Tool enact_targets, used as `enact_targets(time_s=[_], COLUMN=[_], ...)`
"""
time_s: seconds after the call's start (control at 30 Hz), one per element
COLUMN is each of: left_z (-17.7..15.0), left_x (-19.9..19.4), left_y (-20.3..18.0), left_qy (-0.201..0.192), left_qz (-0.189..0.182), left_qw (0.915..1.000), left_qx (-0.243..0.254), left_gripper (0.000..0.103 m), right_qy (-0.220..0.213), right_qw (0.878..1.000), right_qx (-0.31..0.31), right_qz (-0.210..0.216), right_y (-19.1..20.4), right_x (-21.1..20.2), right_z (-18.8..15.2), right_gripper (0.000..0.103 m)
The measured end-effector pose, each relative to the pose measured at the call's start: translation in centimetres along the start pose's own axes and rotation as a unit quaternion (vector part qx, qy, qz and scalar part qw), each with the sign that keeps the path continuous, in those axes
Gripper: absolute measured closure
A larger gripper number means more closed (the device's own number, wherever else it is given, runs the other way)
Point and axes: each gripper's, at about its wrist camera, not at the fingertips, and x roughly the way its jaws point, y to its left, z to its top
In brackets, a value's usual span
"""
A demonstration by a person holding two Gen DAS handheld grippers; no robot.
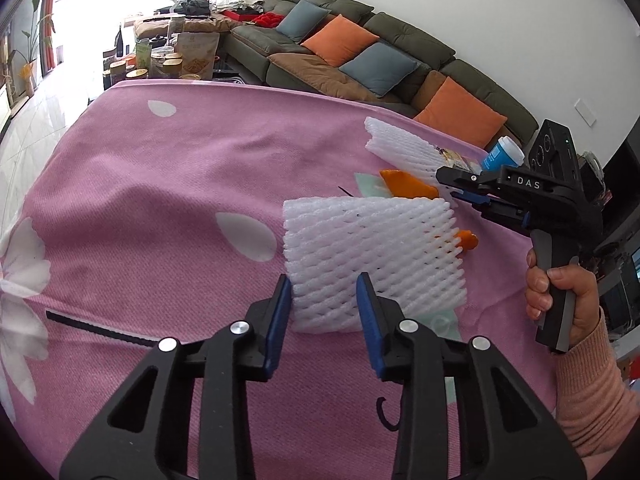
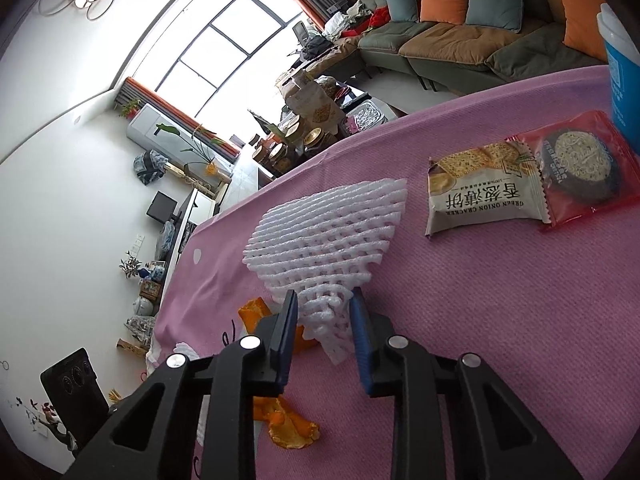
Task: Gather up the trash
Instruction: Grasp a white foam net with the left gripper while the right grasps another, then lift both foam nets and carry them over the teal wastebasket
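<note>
Two white foam fruit nets lie on the pink tablecloth (image 1: 160,200). In the left wrist view my left gripper (image 1: 325,296) is open, its blue fingers on either side of the near edge of the closer net (image 1: 372,256). The farther net (image 1: 400,148) lies beyond it. My right gripper (image 1: 452,184) reaches in from the right beside that net. In the right wrist view the right gripper (image 2: 325,312) has its jaws around the narrow end of the farther net (image 2: 324,236); it looks pinched between the pads. Orange peel pieces (image 1: 406,184) (image 2: 292,428) lie between and under the nets.
A cracker packet (image 2: 484,188) and a red biscuit packet (image 2: 580,168) lie on the cloth beyond the right gripper, beside a blue cup (image 2: 622,64). A black cable tie (image 1: 96,328) lies at the left. A sofa (image 1: 360,60) stands behind the table.
</note>
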Motion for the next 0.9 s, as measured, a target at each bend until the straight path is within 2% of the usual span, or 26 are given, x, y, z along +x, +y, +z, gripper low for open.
enact_targets(time_s=[0.07, 0.13, 0.5, 0.7, 0.9], left_z=[-0.1, -0.1, -1.5, -3.0, -4.5], left_x=[-0.3, -0.6, -3.2, -4.6, -6.0], left_y=[0.0, 0.2, 0.1, 0.3, 0.6], left_qy=[-0.004, -0.008, -0.03, -0.036, -0.049], left_qz=[0.0, -0.007, -0.029, -0.026, -0.021], left_qw=[1.0, 0.9999, 0.9991, 0.999, 0.9985], left_qx=[-0.001, -0.003, -0.002, -0.004, -0.014], left_gripper=[0.077, 0.082, 0.084, 0.085, 0.087], right_qy=[-0.007, -0.013, -0.052, -0.052, -0.045], right_qw=[1.0, 1.0, 0.996, 0.992, 0.992], right_qx=[-0.007, -0.011, -0.064, -0.1, -0.103], right_qz=[0.002, 0.011, 0.042, 0.048, 0.058], right_y=[0.3, 0.4, 3.0, 4.8, 5.5], right_x=[-0.5, -1.1, -4.5, -5.5, -5.3], right_z=[0.0, -0.2, -1.3, -3.0, -4.4], right_gripper=[0.095, 0.097, 0.097, 0.097, 0.097])
